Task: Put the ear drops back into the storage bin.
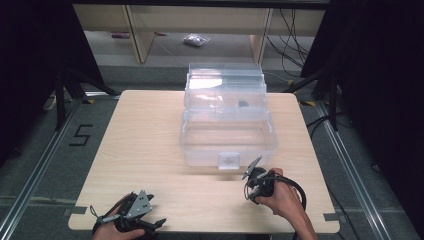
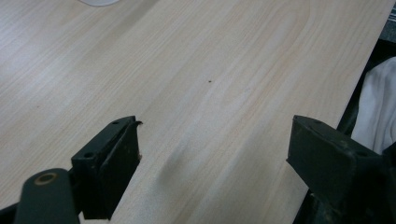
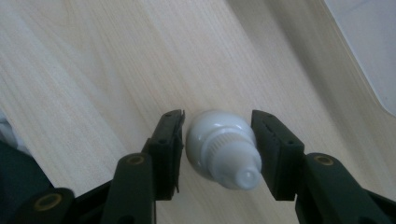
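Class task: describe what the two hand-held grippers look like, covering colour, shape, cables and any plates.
Both are black. The left hand-held gripper carries a grey three-cornered plate on top. The right hand-held gripper trails a black cable looping beside the wrist. Each has two flat, blocky black jaws with small screw holes and brass-coloured pivot rivets.

You have two grippers (image 1: pixel 252 172) (image 1: pixel 159 222), one clear box (image 1: pixel 227 127), one white bottle (image 3: pixel 222 149), and one tabletop (image 1: pixel 150 145).

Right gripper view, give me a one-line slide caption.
Right gripper closing its black jaws around a small white plastic dropper bottle on the pale wooden table.
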Demonstrator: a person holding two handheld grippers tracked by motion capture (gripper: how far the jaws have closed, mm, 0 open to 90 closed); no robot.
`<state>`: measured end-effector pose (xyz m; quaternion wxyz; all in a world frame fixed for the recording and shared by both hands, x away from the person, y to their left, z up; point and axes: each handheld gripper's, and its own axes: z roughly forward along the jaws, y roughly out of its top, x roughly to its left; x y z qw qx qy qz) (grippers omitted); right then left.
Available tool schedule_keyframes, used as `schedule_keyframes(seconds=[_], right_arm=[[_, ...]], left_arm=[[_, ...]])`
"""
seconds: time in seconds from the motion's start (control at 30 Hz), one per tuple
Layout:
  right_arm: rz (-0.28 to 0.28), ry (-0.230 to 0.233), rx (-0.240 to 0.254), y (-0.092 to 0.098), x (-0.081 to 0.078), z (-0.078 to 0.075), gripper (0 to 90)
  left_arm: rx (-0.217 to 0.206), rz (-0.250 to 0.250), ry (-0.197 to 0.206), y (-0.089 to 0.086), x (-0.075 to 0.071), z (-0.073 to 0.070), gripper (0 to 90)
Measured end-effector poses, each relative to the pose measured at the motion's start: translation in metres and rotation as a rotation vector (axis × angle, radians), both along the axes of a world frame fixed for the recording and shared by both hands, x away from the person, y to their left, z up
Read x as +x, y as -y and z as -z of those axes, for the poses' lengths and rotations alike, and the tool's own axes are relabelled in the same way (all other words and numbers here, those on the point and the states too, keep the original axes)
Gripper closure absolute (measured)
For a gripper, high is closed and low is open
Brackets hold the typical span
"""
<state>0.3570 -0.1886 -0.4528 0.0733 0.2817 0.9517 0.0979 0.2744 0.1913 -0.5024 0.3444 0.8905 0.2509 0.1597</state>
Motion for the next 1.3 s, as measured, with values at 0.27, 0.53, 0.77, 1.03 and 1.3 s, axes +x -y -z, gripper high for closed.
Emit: schedule_keyframes(seconds=[0.27, 0.53, 0.77, 1.03, 1.3], right_arm=[[-0.003, -0.013, -0.017, -0.003, 0.002, 0.0, 59.6], [-0.015, 0.0, -0.02, -0.003, -0.001, -0.005, 60.1], [-0.019, 0.016, -0.007, 0.0, -0.002, -0.013, 60.1], [-0.008, 0.017, -0.004, 0.003, 0.0, -0.019, 60.2], [-0.007, 0.024, 0.0, 0.006, 0.006, -0.029, 60.1]], left_arm=[[-0.001, -0.004, 0.005, 0.0, 0.0, 0.0, 16.3], [0.005, 0.01, 0.014, -0.001, 0.0, -0.001, 16.3], [0.003, 0.0, 0.004, 0.0, 0.0, 0.0, 16.2], [0.012, 0.008, 0.011, -0.001, 0.001, 0.0, 16.2], [0.012, 0.009, 0.011, -0.001, 0.001, 0.0, 16.3]])
